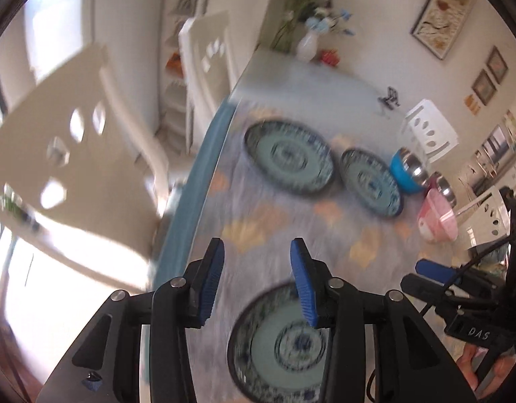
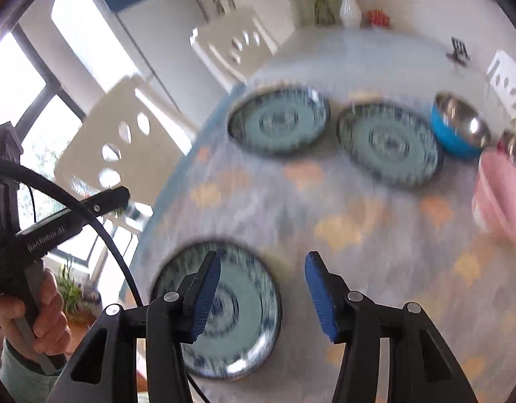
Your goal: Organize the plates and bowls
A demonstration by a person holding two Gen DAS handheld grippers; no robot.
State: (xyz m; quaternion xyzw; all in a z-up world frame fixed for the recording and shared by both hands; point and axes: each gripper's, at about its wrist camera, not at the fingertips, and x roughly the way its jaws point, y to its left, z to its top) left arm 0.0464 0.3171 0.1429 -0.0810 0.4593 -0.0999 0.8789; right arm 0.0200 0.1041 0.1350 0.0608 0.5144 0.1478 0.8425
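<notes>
Three blue-patterned plates lie on the table. The near plate [image 1: 281, 342] [image 2: 237, 312] sits below both grippers. The large plate [image 1: 288, 156] [image 2: 278, 119] and a second plate [image 1: 370, 183] [image 2: 388, 147] lie farther off. A blue steel bowl [image 1: 409, 171] [image 2: 459, 127], a second steel bowl [image 1: 442, 184] [image 2: 514, 149] and a pink bowl [image 1: 437, 216] [image 2: 501, 194] stand at the right. My left gripper [image 1: 256, 282] is open and empty above the near plate. My right gripper [image 2: 263, 294] is open and empty, beside the near plate's right rim.
The table [image 2: 341, 221] has a grey cloth with orange patches and a blue edge on the left [image 1: 197, 174]. White chairs [image 1: 63, 154] [image 2: 123, 147] stand along its left side. A vase with flowers [image 1: 308, 45] [image 2: 350, 10] and a small black stand [image 1: 390, 97] are at the far end.
</notes>
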